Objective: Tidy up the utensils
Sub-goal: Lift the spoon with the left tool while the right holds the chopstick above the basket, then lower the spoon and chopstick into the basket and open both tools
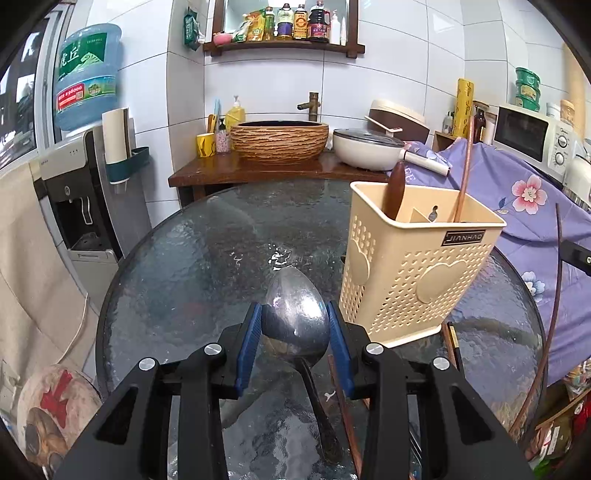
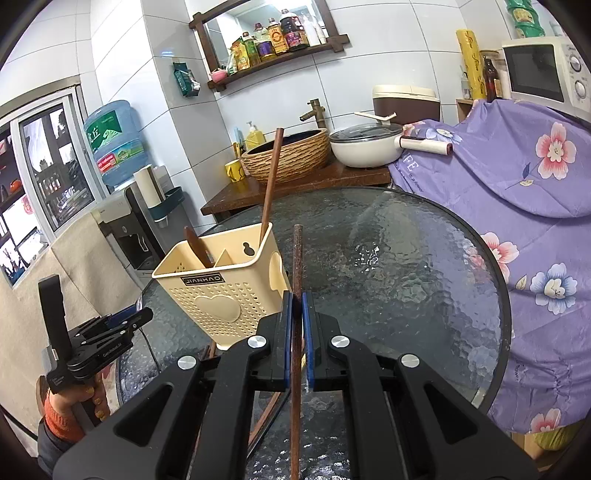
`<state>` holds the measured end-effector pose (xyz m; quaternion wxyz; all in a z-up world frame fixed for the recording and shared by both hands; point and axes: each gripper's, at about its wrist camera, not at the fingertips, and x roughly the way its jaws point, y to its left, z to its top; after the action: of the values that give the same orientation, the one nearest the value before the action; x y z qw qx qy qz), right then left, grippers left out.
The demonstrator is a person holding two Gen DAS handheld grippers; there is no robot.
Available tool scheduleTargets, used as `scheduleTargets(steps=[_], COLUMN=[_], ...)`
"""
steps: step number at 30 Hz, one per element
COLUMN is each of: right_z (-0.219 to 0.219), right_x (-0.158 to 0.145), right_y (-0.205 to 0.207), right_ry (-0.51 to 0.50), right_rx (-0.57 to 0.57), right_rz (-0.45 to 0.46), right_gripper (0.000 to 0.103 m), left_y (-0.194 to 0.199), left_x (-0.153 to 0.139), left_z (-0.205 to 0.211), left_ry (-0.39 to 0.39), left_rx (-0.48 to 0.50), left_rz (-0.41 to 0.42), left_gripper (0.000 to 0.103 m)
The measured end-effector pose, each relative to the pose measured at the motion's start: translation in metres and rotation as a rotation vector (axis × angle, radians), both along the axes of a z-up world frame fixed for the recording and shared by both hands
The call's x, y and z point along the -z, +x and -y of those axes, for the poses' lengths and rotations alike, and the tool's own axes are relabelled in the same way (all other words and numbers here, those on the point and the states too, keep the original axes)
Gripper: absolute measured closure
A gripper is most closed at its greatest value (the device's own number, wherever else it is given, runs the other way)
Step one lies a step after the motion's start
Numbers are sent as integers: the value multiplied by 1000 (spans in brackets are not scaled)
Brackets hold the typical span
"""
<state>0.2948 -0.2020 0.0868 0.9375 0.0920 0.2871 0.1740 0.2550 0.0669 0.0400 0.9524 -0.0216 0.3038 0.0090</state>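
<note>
Lower ends of the dark wooden spoon [image 1: 393, 194] and reddish-brown wooden chopstick [image 1: 463, 173] hidden inside the cream perforated plastic utensil holder [image 1: 413, 273]. Brown wooden chopstick [image 2: 296, 332] in right wrist view runs off bottom edge. Shelf bottle labels [image 1: 301, 24] too small to read.

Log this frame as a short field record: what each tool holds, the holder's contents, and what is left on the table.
left tool: shut on large metal spoon, gripped by its bowl
right tool: shut on dark wooden chopstick
cream perforated plastic utensil holder: upright on round glass table
holder contents: brown wooden handle; one leaning wooden chopstick
left on table: more chopsticks by holder's base
</note>
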Motion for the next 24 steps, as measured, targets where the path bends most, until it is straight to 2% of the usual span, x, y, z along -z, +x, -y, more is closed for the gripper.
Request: scheduleTargets(steps=[6, 20, 24], right_z=[-2, -9, -10], right_x=[-6, -26, -41], right_y=[-6, -17, -20], right_ry=[-10, -2, 6], right_rx=[-24, -87, -104], right_rz=[22, 67, 92], right_gripper=[97, 97, 97], left_y=[-10, -21, -20], left_x=[-9, -54, -70], left_z=[-1, 12, 15], left_ry=[-22, -87, -104], left_rx=[16, 80, 100], left_rz=[23, 141, 182], left_gripper=[68, 68, 68])
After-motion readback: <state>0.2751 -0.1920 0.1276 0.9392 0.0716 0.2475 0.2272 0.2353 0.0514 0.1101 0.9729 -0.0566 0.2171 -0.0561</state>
